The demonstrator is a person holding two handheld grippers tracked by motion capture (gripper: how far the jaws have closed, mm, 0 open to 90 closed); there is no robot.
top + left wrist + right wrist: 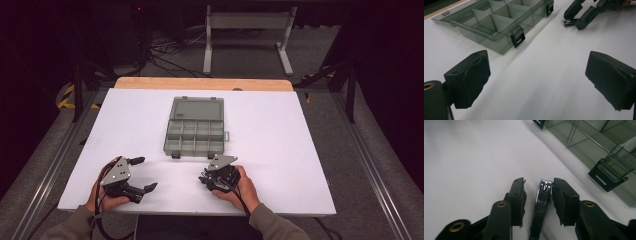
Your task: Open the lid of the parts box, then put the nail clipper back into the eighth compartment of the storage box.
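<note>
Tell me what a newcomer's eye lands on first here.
First the open grey compartment box in the middle of the white table, lid back, its cells bare as far as they show. Next the right claw just below the box's right front corner, its jaws either side of a shiny nail clipper lying on the table, a gap showing on one side. The left claw sits wide open at the near left.

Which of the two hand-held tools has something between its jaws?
The right tool: a shiny metal nail clipper lies between its narrowed jaws. The left tool has wide-open jaws with bare white table between them.
</note>
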